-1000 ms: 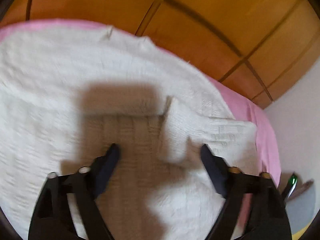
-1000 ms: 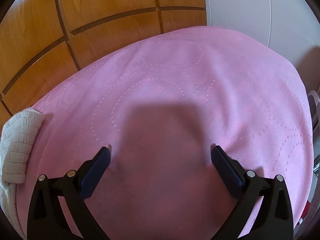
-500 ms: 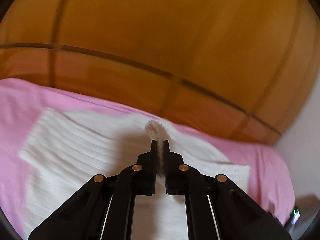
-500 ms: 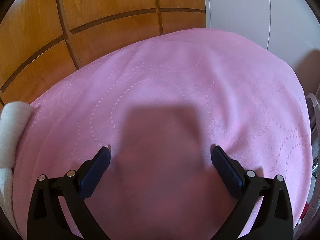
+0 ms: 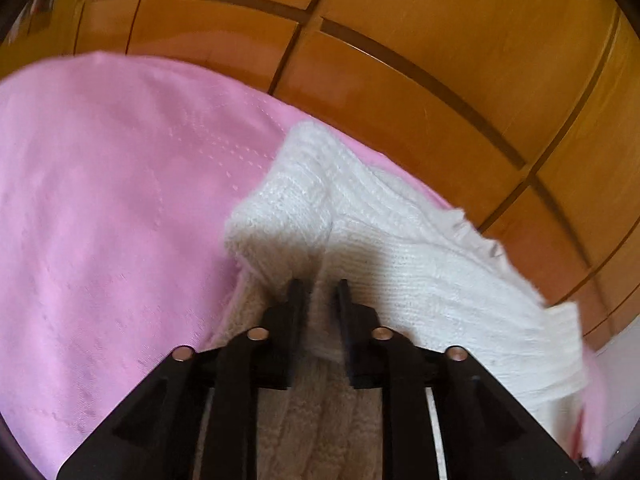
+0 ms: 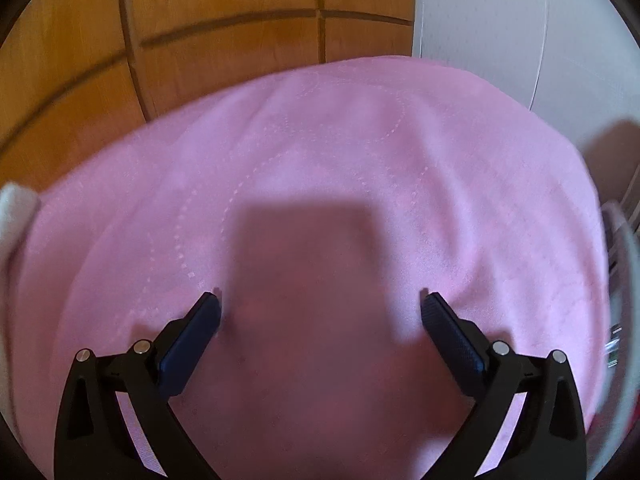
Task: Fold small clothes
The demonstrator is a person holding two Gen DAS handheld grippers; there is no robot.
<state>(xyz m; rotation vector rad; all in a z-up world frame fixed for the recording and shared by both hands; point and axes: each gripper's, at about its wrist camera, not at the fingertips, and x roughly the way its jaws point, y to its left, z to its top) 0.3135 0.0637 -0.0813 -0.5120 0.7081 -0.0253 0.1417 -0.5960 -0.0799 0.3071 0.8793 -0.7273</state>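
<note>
A white knit garment [image 5: 400,248] lies on the pink bedspread [image 5: 100,200], with a thick fold of it raised and doubled over. My left gripper [image 5: 319,286] has that fold bunched between its narrow jaws, which are opening while the pads still touch the knit. The garment's lower part runs under the gripper body and out of sight. In the right wrist view only a white edge of the garment [image 6: 14,216] shows at the far left. My right gripper [image 6: 320,304] hovers open above the bare pink bedspread [image 6: 360,140], nothing between its fingers.
Orange wooden panels [image 5: 400,60] rise right behind the bed's far edge. A white wall [image 6: 500,20] stands at the right. Blurred objects [image 6: 616,280] sit past the bed's right edge. Pink cover spreads to the left of the garment.
My left gripper went from wide open over the flat garment to closed on a fold, then carried it sideways so the knit now lies doubled. The right gripper stayed put.
</note>
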